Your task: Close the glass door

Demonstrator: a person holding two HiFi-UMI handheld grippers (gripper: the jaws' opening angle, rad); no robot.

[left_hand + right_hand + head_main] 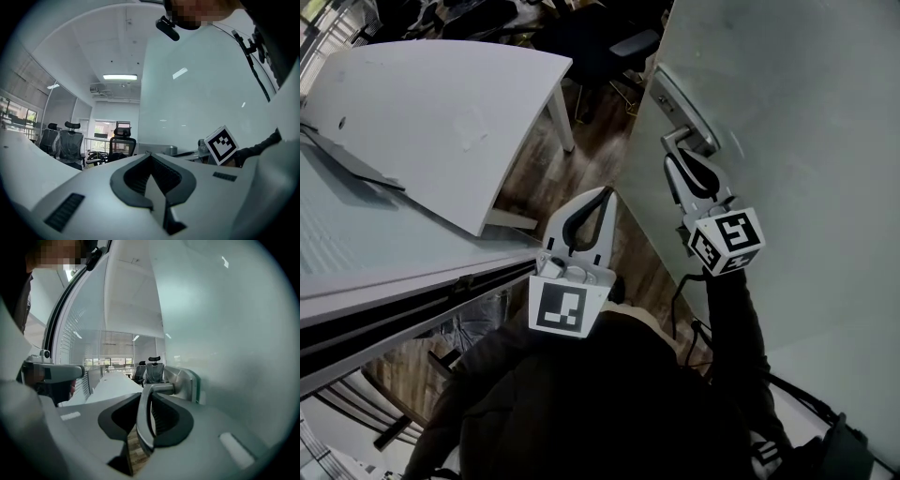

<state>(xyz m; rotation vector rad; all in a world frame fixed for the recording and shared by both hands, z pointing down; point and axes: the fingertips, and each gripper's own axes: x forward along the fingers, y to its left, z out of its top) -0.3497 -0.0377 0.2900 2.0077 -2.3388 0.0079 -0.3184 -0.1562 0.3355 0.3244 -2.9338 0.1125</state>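
The right gripper (682, 159) has its jaws clamped on the handle (144, 425) of the glass door (787, 112), at 2 o'clock in the head view; the left gripper (602, 195) hangs near centre, jaws together on nothing; a white worktop (441, 103) lies at 10 o'clock.

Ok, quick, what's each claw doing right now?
Left claw: closed, empty.
Right claw: closed on the door handle.
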